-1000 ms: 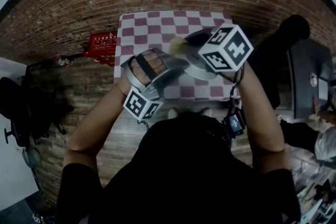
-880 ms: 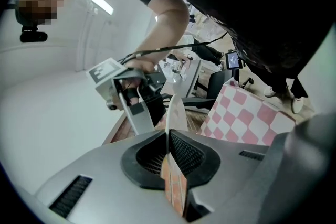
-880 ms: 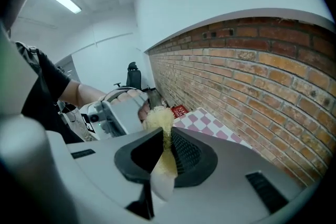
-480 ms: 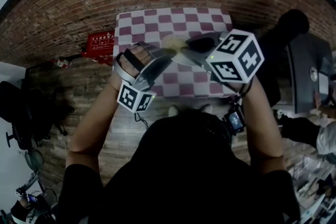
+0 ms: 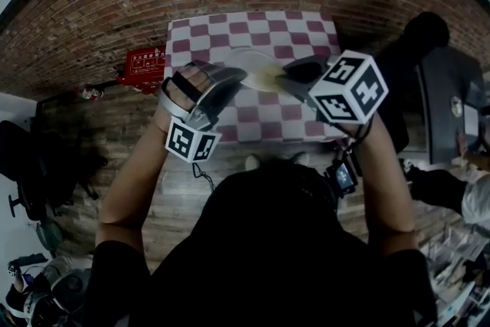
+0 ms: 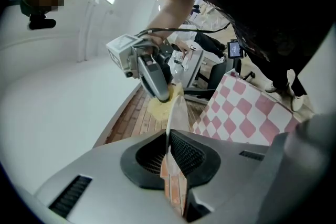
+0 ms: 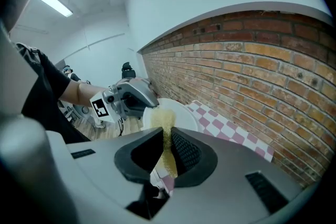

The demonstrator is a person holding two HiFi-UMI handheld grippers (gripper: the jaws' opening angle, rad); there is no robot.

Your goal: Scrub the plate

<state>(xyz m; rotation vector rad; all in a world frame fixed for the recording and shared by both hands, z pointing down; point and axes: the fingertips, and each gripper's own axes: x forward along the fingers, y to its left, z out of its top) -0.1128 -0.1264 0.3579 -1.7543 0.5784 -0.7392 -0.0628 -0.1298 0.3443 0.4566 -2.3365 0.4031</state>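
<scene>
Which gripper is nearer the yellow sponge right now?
Right. The right gripper is shut on the yellow sponge, pressing it on the plate; the left gripper clamps the plate's rim, apart from the sponge.

Person in a black short-sleeved top (image 5: 268, 272), with a grey two-jaw gripper on each hand.

The left gripper (image 5: 232, 75) and right gripper (image 5: 289, 75) are the same build: smooth light-grey moulded shells, black ribbed pads (image 6: 186, 153) set in black surrounds, and narrow black slotted vents (image 6: 71, 195) on the housing. Each carries a white cube with black square markers, the left cube (image 5: 189, 142) and the right cube (image 5: 350, 86). A black strap (image 5: 186, 86) crosses the back of the left hand. A thin dark cable (image 5: 201, 174) runs under the left cube. A small black device with a lit screen (image 5: 342, 178) sits by the right wrist. The sleeves end above the elbows and the forearms are bare.
</scene>
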